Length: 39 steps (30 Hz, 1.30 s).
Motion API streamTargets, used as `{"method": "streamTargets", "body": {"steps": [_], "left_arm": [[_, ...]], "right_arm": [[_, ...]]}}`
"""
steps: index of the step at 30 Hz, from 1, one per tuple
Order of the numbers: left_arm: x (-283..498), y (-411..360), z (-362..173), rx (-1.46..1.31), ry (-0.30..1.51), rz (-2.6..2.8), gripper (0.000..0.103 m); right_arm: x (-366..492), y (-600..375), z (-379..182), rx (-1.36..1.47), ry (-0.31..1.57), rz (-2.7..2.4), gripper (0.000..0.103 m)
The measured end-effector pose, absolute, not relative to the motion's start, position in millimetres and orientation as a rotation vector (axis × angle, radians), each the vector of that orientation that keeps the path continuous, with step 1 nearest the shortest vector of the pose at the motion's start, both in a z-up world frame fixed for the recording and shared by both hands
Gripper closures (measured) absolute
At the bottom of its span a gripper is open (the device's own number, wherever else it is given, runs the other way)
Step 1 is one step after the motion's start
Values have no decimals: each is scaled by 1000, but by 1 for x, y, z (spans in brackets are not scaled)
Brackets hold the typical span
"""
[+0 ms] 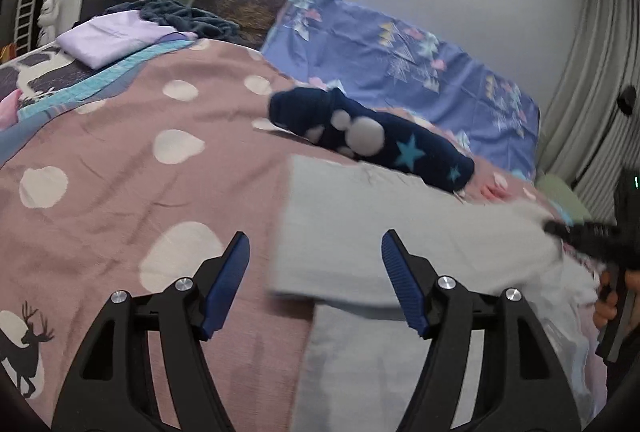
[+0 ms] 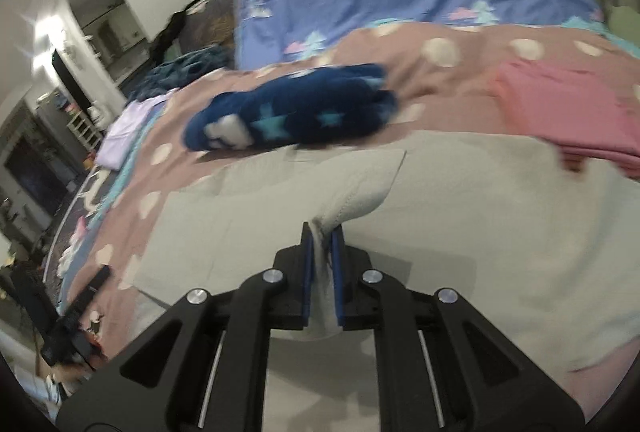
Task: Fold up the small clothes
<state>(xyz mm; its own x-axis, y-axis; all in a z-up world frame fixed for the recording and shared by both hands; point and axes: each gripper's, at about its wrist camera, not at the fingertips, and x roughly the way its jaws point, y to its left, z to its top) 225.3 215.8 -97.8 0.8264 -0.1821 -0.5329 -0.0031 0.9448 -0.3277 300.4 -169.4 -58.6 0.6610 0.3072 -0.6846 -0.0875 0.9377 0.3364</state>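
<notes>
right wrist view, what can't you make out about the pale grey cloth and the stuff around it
- Pale grey cloth: the pinched fold is hidden between the right tongs; its near edge is cut off by the tongs' body.
- Dark blue fuzzy star-patterned garment: motion blur hides its shape.
- Folded pink cloth: blurred, edges unclear.

One grey garment (image 2: pixel 460 216) lies spread beneath and ahead of the jaws. One navy star-patterned fleece piece (image 1: pixel 372 136) sits beyond it. One folded pink cloth (image 2: pixel 568 112) lies ahead to the right, and one folded lilac cloth (image 1: pixel 108 38) far ahead to the left.
</notes>
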Motion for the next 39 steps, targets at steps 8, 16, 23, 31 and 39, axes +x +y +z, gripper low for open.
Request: {"method": "streamTargets", "body": {"steps": [8,16,23,31,39], "left_arm": [[253,218,-132,-381,780,-109,34],[272,218,-128,-415,788,-155,34],[332,195,-122,-309,876,-118,34],[347,190,-129,-246,848,-64,93],[318,185,-108,-191,760,-60,53]], "right_arm": [[302,-223,-127,431,957,148,80],[312,-217,-121,458,959,229,52],[347,-227,-124,555,976,222,98],[313,-222,-82,312,815,102,96],[303,-255,-113,455,885,176,47]]}}
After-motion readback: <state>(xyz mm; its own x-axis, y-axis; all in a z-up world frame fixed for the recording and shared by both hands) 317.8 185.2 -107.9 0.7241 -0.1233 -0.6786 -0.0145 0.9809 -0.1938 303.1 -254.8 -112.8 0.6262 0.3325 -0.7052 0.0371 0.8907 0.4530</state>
